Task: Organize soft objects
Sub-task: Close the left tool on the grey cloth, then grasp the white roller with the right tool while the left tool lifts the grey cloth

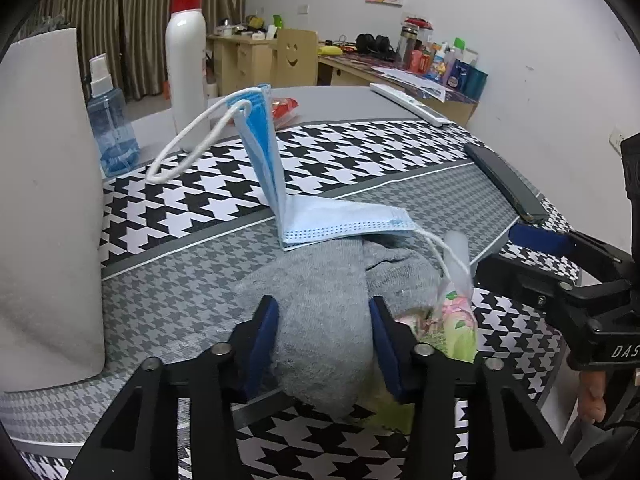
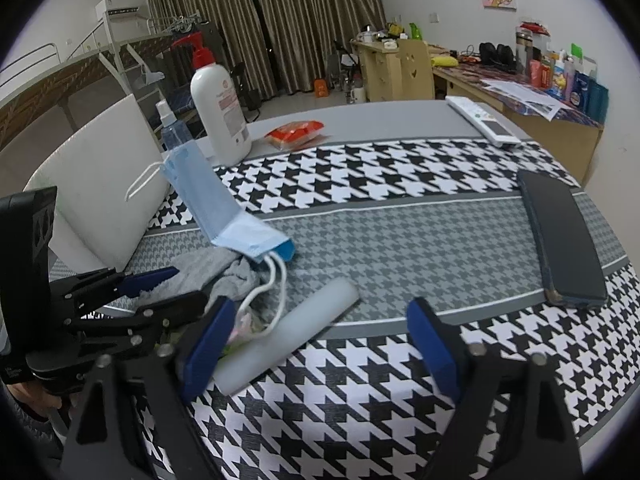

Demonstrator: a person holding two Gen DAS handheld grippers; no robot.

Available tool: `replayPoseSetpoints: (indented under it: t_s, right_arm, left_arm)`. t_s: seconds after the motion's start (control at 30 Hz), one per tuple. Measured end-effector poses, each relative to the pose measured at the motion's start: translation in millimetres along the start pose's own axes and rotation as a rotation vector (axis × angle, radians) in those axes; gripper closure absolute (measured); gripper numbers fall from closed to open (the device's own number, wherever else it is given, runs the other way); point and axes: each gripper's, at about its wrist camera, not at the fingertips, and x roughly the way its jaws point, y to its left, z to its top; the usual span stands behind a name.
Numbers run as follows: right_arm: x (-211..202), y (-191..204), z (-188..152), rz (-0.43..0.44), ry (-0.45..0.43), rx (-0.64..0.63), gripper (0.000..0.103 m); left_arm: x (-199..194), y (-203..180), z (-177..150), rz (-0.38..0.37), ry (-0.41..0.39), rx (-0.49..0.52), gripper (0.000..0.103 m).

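Houndstooth cloth in black, white and grey (image 2: 400, 216) covers most of the worktop, with bare grey tabletop behind it and striped brown curtains (image 2: 280, 20) further back.

Containers first: a tall white pump bottle with a red pump head (image 1: 186, 60) stands upright on the bare grey part, and what's in it I can't tell since it's opaque. Just beside it is a small clear blue spray bottle (image 1: 112, 128), see-through, with blue liquid showing in the lower part. A big white paper towel roll (image 1: 44, 200) stands just left of those.

The soft stuff sits in one little heap near the front edge. A grey knit sock bundle (image 1: 320, 320) is between the blue pads of the left tongs (image 1: 324, 316), which sit right against its sides, pinching it. A light blue pleated face mask (image 1: 336, 220) is draped on top of the sock, one half sticking up with its white ear loop hanging. A floral-print plastic packet (image 1: 460, 320) lies touching the sock on its right.

The right tongs (image 2: 316, 344) are spread wide with nothing gripped; a translucent white tube (image 2: 288, 336) lies between the fingers, and the left pad looks to be touching it or nearly so. A dark flat phone-like slab (image 2: 564, 240) lies well apart on the right.
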Motion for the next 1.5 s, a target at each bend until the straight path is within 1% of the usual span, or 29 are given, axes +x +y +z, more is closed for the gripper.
replayPoseSetpoints:
  t_s: [0.03, 0.1, 0.13, 0.27, 0.4, 0.53, 0.63, 0.93, 1.07, 1.1, 1.13, 1.17, 1.23, 1.37, 1.4, 1.43, 1.5]
  right_arm:
    - [1, 0, 0, -0.001, 0.006, 0.001, 0.026]
    - [5, 0, -1, 0.003, 0.026, 0.009, 0.032]
    - [5, -1, -1, 0.005, 0.031, 0.018, 0.034]
    - [1, -10, -1, 0.018, 0.019, 0.071, 0.035]
    - [0, -16, 1, 0.015, 0.02, 0.106, 0.036]
    - [7, -19, 1, -0.011, 0.049, 0.133, 0.049]
    - [12, -19, 0, -0.016, 0.071, 0.148, 0.054]
    - [23, -6, 7, -0.023, 0.108, 0.133, 0.054]
    - [28, 5, 9, -0.058, 0.125, 0.096, 0.054]
    - [29, 6, 10, -0.067, 0.128, 0.092, 0.058]
    - [30, 8, 10, -0.087, 0.129, 0.087, 0.066]
    - [30, 7, 10, -0.088, 0.131, 0.093, 0.067]
    - [31, 8, 10, -0.1, 0.136, 0.084, 0.074]
    - [30, 13, 9, -0.124, 0.144, 0.053, 0.077]
    - [30, 13, 9, -0.12, 0.146, 0.053, 0.082]
    - [28, 12, 9, -0.116, 0.143, 0.053, 0.089]
    - [27, 11, 9, -0.105, 0.14, 0.056, 0.094]
  left_arm:
    - [0, 0, 0, 0.005, -0.001, -0.001, 0.061]
    - [0, 2, 0, 0.012, -0.003, -0.004, 0.068]
    - [0, 2, 0, 0.015, -0.003, -0.003, 0.07]
    - [-1, 4, -1, 0.006, -0.005, -0.009, 0.081]
    - [-3, 7, -1, -0.008, -0.009, -0.023, 0.086]
    - [-6, 9, -4, -0.015, -0.015, -0.031, 0.087]
    - [-8, 9, -5, -0.01, -0.024, -0.033, 0.087]
    - [-21, 3, -8, -0.006, -0.077, -0.002, 0.087]
    - [-26, 5, -10, -0.01, -0.099, -0.003, 0.087]
    - [-29, 4, -11, -0.013, -0.11, 0.002, 0.087]
    - [-31, 4, -11, -0.016, -0.118, 0.005, 0.087]
    - [-33, 3, -12, -0.019, -0.126, 0.01, 0.087]
    - [-35, 1, -13, -0.024, -0.138, 0.017, 0.087]
    - [-36, 0, -14, -0.034, -0.138, 0.019, 0.087]
    - [-35, 0, -14, -0.038, -0.137, 0.016, 0.087]
    - [-35, 0, -14, -0.045, -0.134, 0.016, 0.087]
    - [-35, 0, -15, -0.047, -0.134, 0.019, 0.087]
